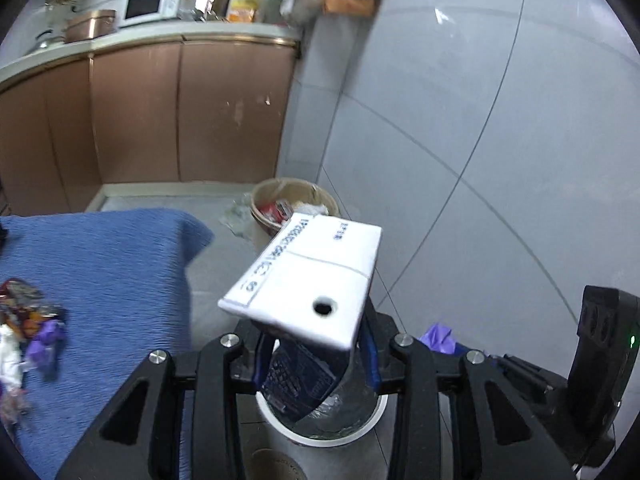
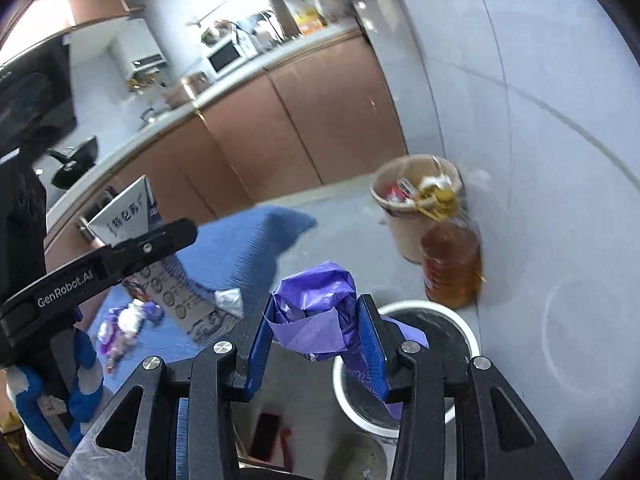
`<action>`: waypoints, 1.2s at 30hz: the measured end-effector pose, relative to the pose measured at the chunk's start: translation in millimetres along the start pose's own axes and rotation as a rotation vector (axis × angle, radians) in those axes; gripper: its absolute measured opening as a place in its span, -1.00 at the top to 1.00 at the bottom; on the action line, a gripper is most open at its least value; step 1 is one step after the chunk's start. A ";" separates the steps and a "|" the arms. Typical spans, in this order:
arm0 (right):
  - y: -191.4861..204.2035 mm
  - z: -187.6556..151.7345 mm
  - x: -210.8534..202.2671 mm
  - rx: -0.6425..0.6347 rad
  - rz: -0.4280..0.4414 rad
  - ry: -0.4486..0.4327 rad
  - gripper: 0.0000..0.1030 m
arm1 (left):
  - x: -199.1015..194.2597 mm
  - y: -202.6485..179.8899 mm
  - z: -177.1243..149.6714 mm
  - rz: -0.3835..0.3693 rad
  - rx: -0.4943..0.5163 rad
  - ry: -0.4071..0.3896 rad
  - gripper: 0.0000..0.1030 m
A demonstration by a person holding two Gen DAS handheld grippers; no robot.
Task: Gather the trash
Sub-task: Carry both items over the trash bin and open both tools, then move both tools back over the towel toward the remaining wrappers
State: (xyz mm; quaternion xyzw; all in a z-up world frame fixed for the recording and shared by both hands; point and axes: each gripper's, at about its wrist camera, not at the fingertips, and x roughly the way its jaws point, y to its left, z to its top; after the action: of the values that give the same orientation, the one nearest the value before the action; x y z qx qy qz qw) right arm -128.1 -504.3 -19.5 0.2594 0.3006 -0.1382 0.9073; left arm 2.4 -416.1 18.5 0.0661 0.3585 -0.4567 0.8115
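The left gripper (image 1: 316,354) is clamped on a milk carton (image 1: 304,280), its blue pads pressing the carton's two sides. The carton juts forward and up out of the jaws, its long axis running along the fingers, so its white base with a small round hole faces the left wrist camera. Directly below those fingertips, almost touching the carton's lower end, is the white-rimmed bin (image 1: 320,428) lined with a dark bag. The carton only has to go down from here.

The right gripper (image 2: 316,340) grips a crumpled purple wrapper (image 2: 316,304) between its blue pads; the wrapper bulges above the fingertips and a strip of it hangs below. The same bin (image 2: 404,364) lies just below and to the right of this gripper, with the wrapper's tail hanging over its near rim. Both hands are close to the bin, but the left looks better centred over its mouth.

Seen from the right wrist, the carton is a tall white-and-purple box with printed circles on its side and a folded top. Further out, more wrappers (image 1: 28,320) lie on a blue cloth (image 1: 120,264) to the left. A tan bucket (image 2: 416,208) full of rubbish stands well beyond by the wall.
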 end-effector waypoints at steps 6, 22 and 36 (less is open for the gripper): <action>-28.9 -8.2 19.0 0.042 -0.058 0.042 0.17 | 40.8 -16.8 -6.6 -0.031 0.032 0.059 0.26; -35.4 -9.5 10.1 0.056 -0.123 0.020 -0.16 | 19.7 -16.1 -2.1 -0.056 0.009 0.028 0.04; 18.6 5.8 -34.2 -0.032 -0.110 -0.098 -0.17 | -56.3 4.1 -2.2 -0.023 -0.010 -0.098 0.04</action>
State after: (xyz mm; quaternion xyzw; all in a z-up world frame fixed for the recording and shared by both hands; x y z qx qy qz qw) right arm -144.5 -488.9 12.7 0.2207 0.2719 -0.1955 0.9161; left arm -13.8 -373.7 52.1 0.0354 0.3213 -0.4670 0.8231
